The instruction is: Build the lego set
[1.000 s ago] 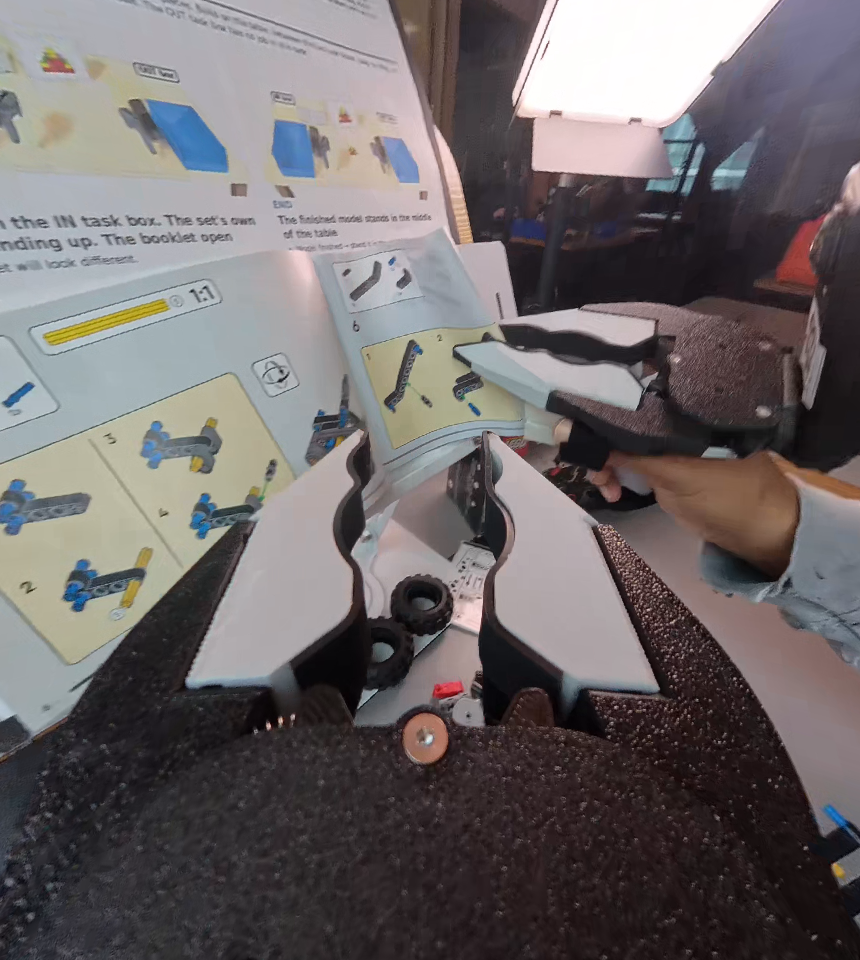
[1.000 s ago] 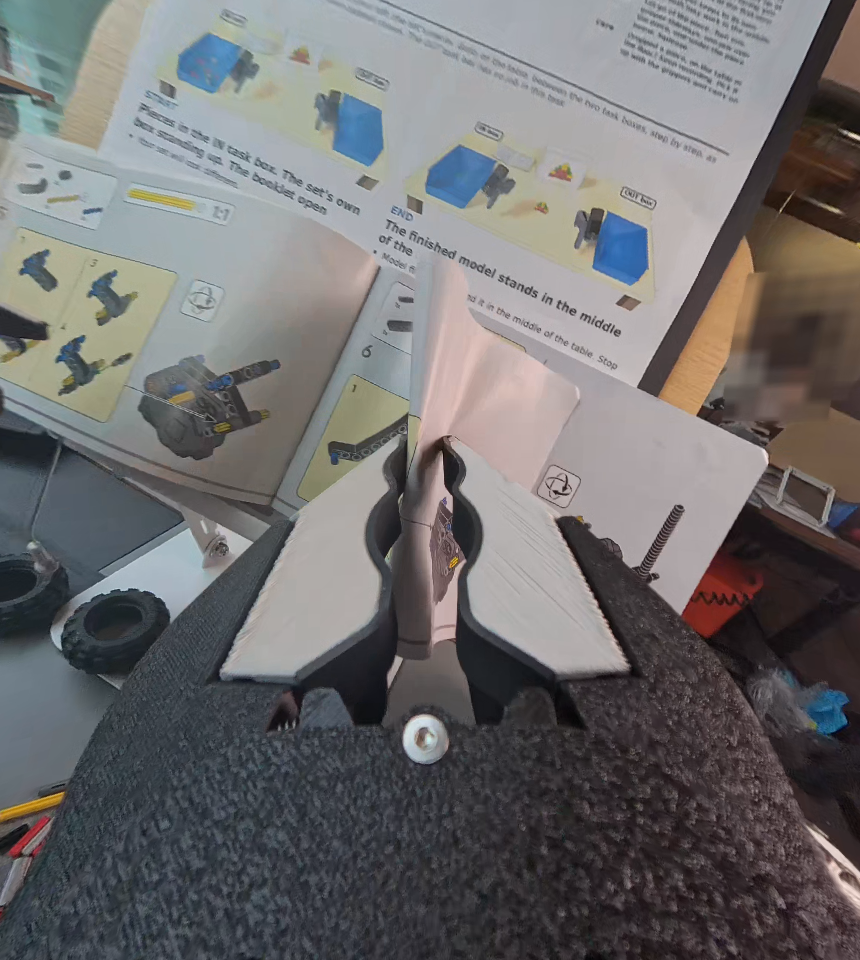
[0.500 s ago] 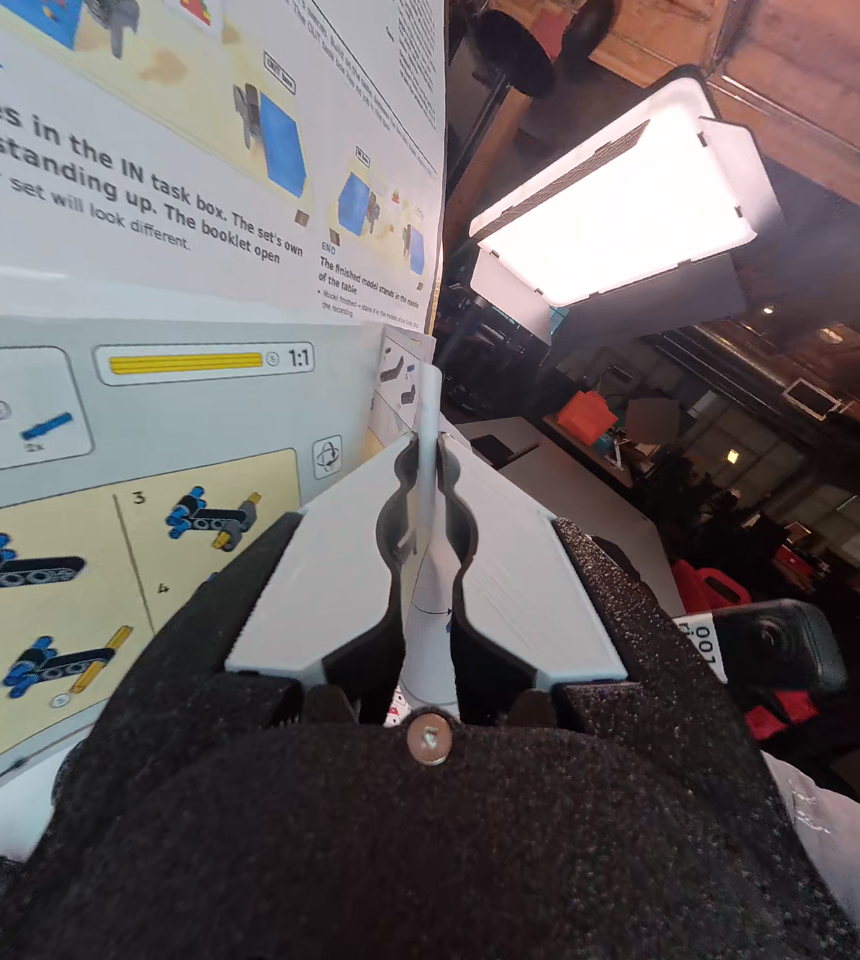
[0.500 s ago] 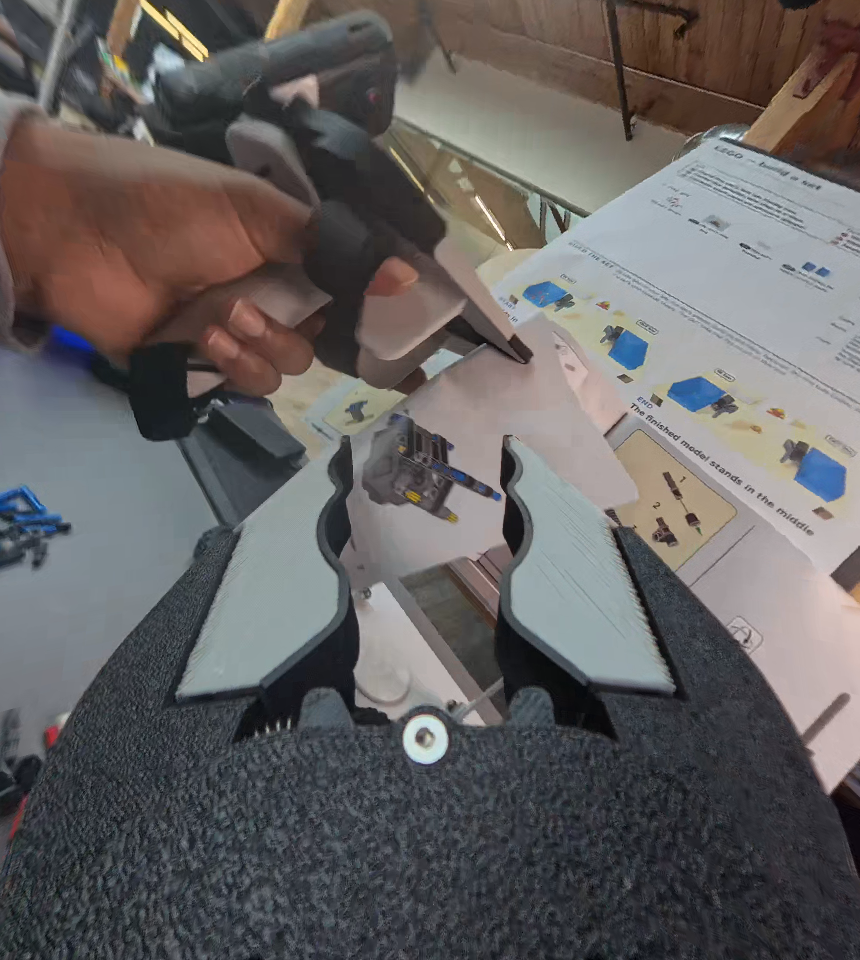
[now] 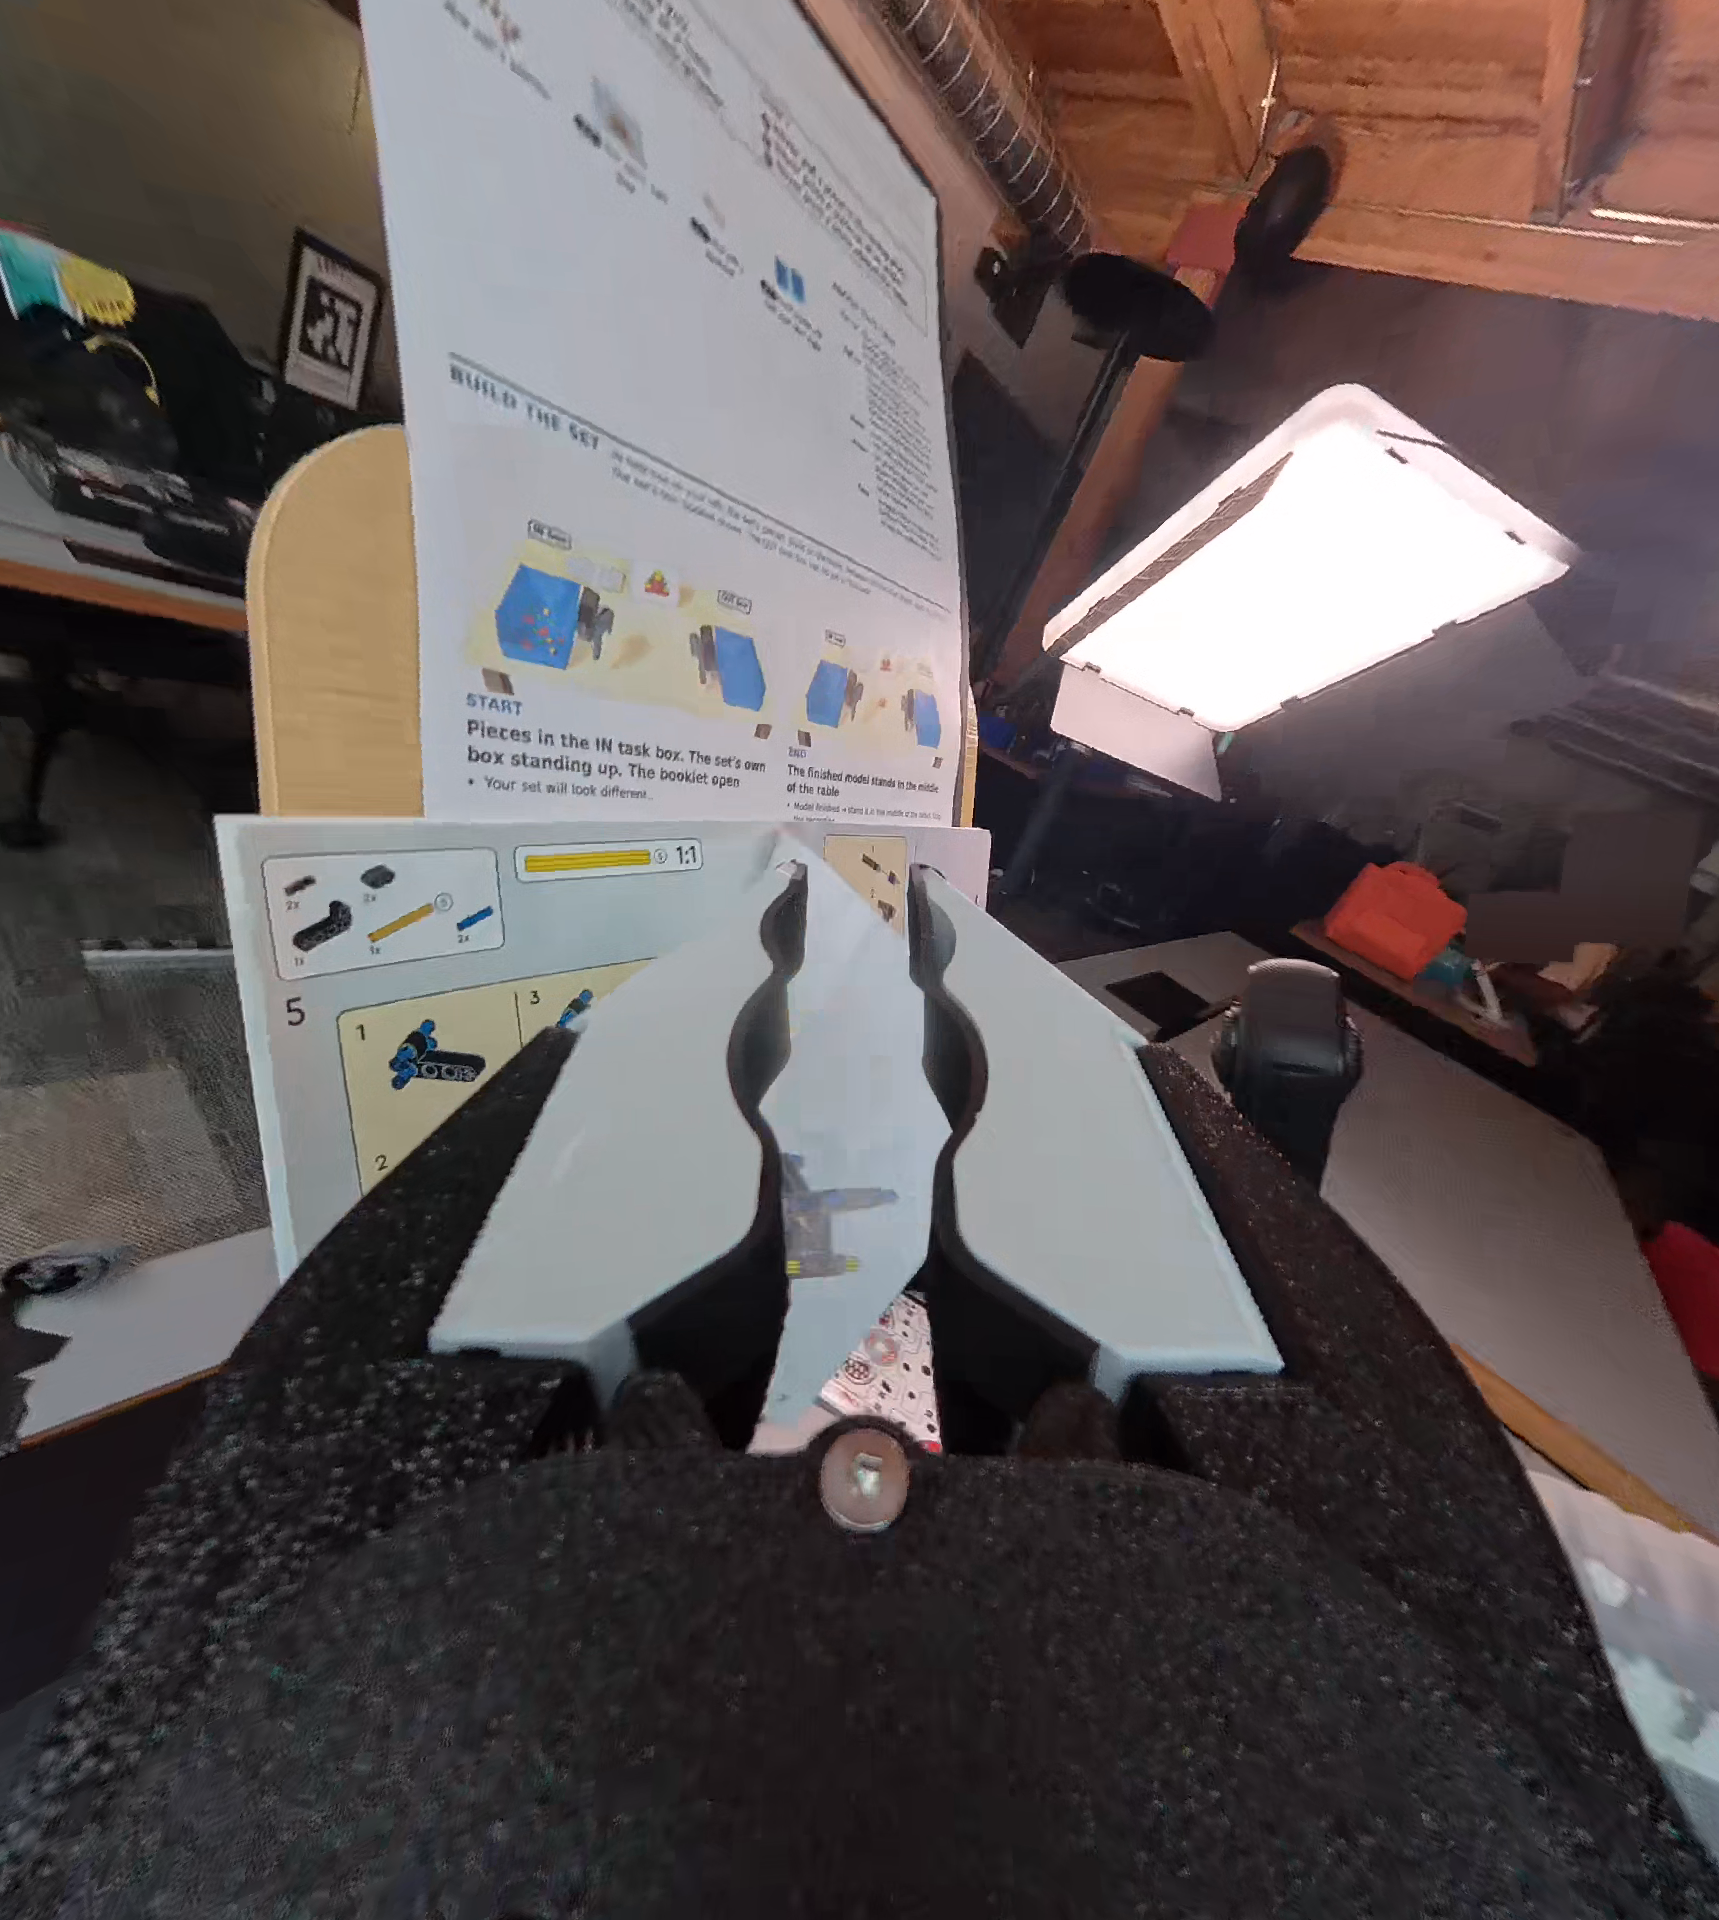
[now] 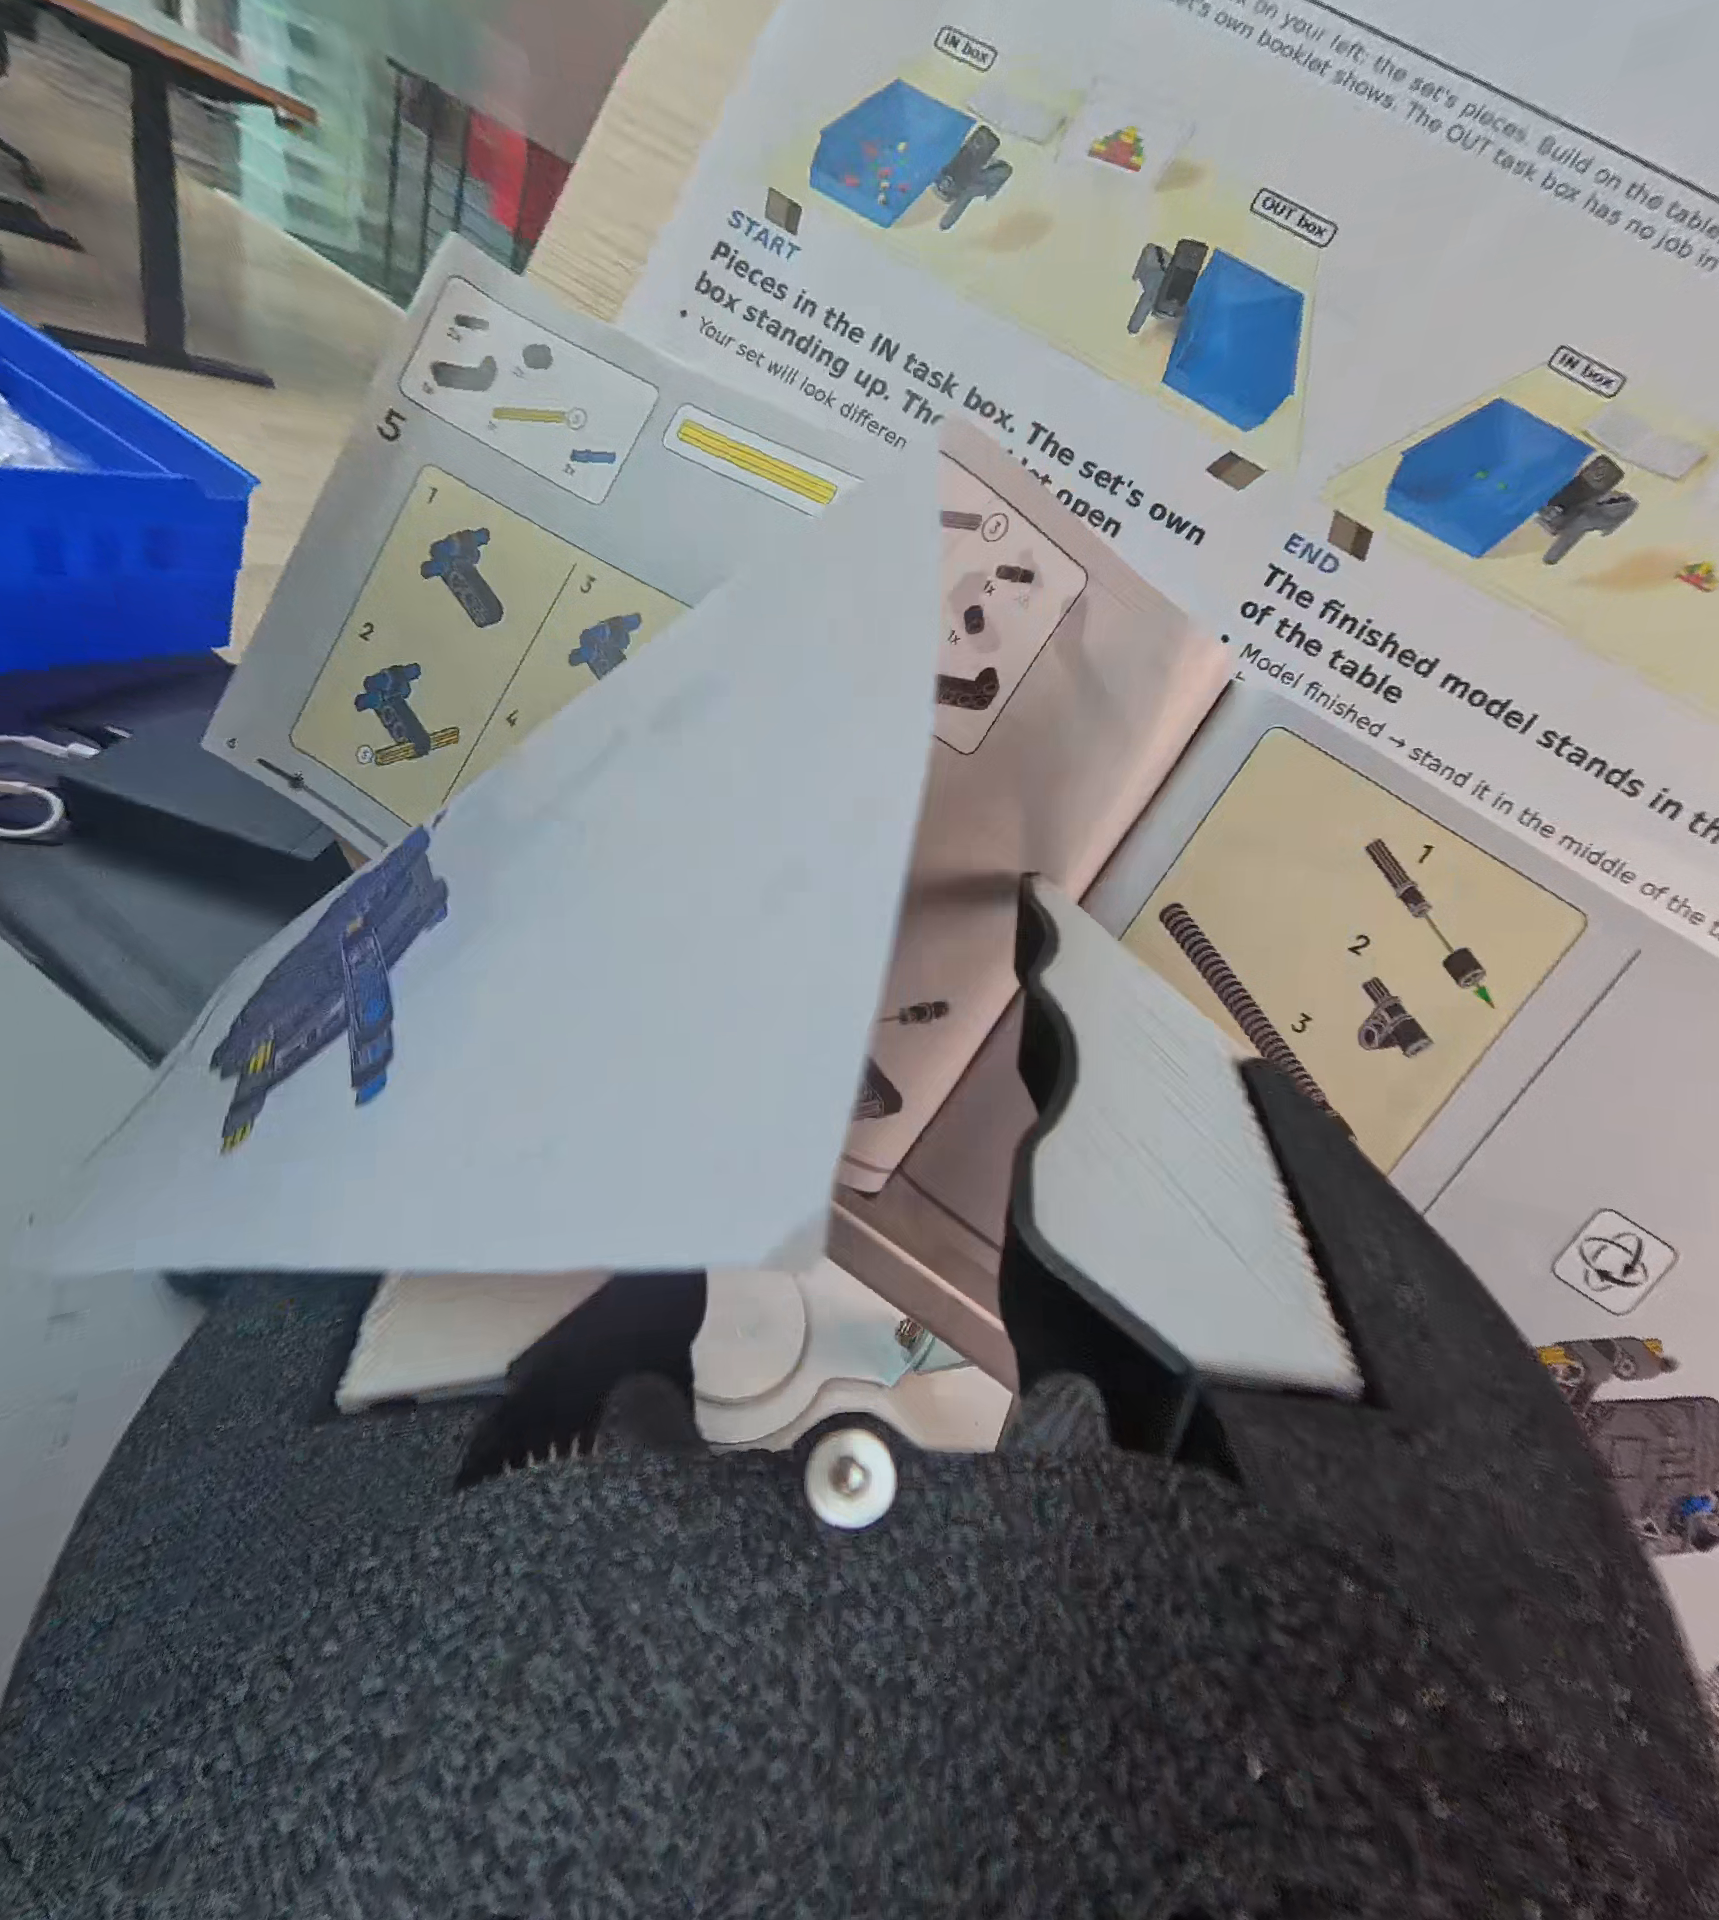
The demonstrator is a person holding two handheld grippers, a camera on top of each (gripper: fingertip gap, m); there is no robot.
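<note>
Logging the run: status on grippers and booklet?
Left gripper open, loose booklet page between fingers, ungripped. Right gripper open, that page draped over its left finger. Booklet propped upright.

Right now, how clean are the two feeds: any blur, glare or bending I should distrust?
Left wrist view: the lamp panel is blown out to white, straight edges bow from the wide lens, and the booklet page between the open left tongs is soft. Right wrist view: the loose page and blue bin are motion-smeared; the poster stays sharp.
</note>
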